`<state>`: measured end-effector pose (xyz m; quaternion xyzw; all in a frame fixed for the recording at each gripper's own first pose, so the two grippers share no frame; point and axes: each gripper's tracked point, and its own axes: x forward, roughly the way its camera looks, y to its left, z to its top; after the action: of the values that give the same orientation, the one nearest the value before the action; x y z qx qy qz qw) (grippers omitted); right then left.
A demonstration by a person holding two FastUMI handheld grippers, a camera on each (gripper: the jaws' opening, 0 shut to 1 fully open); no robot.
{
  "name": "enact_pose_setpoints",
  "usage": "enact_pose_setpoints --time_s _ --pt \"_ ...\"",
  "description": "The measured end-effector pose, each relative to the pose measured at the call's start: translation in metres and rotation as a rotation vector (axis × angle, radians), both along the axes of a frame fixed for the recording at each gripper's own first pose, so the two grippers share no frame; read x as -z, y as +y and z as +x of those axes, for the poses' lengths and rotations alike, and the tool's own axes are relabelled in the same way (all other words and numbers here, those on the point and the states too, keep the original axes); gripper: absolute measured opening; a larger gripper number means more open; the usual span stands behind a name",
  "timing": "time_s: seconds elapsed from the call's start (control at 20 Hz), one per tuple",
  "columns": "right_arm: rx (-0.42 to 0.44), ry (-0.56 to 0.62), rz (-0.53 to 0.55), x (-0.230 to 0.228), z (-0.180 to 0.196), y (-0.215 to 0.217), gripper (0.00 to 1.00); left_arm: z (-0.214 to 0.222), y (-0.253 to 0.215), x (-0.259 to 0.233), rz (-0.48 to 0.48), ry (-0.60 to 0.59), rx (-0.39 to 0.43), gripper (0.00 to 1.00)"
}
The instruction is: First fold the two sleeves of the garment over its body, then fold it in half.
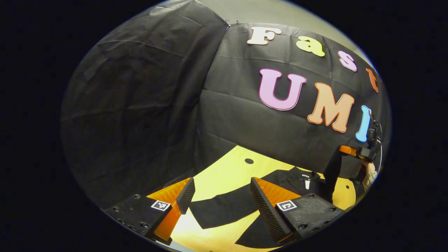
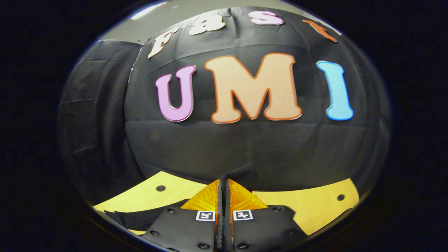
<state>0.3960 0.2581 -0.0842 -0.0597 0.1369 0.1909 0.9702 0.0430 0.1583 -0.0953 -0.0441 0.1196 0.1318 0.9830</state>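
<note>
Step in hand looked like the first sleeve fold. The dark garment (image 1: pixel 224 206) lay spread on the yellow tabletop (image 1: pixel 231 168), body toward the far edge, one sleeve stretched toward the near edge under the left gripper.

The left gripper (image 1: pixel 220 199) hovered above that near sleeve (image 1: pixel 213 210) with its fingers spread wide, nothing between them and no contact seen.

The right gripper (image 2: pixel 222 185) had its fingers pressed together on a strip of dark cloth; a fold of it stuck up just past the tips. In the left gripper view the same right gripper (image 1: pixel 350 151) sat at the far right, raised off the tabletop, with a band of dark fabric, the other sleeve (image 1: pixel 330 175), hanging from it down to the garment. A hand (image 1: pixel 369 176) held it from behind.

Judgement: the right sleeve was lifted and mid-fold, not yet laid over the body. The next move likely called for carrying it across the body and letting go flat, then the left gripper dropping onto the near sleeve and pinching it. The halving fold was not started.

Risk: the lifted sleeve could drag the body and bunch it.

No containers were seen, so no contents to report. A small pale tag (image 1: pixel 307 182) sat near the collar.
</note>
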Motion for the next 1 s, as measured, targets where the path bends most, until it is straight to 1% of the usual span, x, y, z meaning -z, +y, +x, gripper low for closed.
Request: enact_pose_setpoints --time_s 0.05,0.25,0.35,0.5,0.75,0.8,0.85,0.95,1.0 --pt "-0.025 0.021 0.003 0.014 0.001 0.016 0.05 -0.001 0.006 0.0 0.006 0.002 -0.01 0.93" --pt "-0.116 0.117 -0.005 0.075 -0.006 0.067 0.05 -0.004 0.024 0.003 0.007 0.018 -0.045 0.94" --pt "-0.135 0.155 -0.02 0.103 -0.006 0.082 0.05 -0.004 0.028 0.006 0.007 0.024 -0.054 0.93" --pt "-0.142 0.226 -0.018 0.135 -0.001 0.085 0.04 -0.005 0.029 0.013 0.01 0.034 -0.058 0.94" --pt "-0.128 0.3 0.012 0.159 -0.001 0.085 0.04 -0.001 0.028 0.028 0.013 0.072 -0.051 0.94" --pt "-0.128 0.317 0.026 0.168 0.0 0.086 0.07 0.0 0.028 0.032 0.019 0.083 -0.051 0.94" --pt "-0.118 0.329 0.035 0.173 0.002 0.087 0.14 0.001 0.028 0.037 0.025 0.099 -0.045 0.94" --pt "-0.109 0.33 0.042 0.18 0.009 0.088 0.48 0.002 0.024 0.045 0.035 0.136 -0.029 0.94" --pt "-0.102 0.324 0.032 0.175 0.006 0.085 0.65 0.005 0.021 0.047 0.037 0.144 -0.019 0.95"
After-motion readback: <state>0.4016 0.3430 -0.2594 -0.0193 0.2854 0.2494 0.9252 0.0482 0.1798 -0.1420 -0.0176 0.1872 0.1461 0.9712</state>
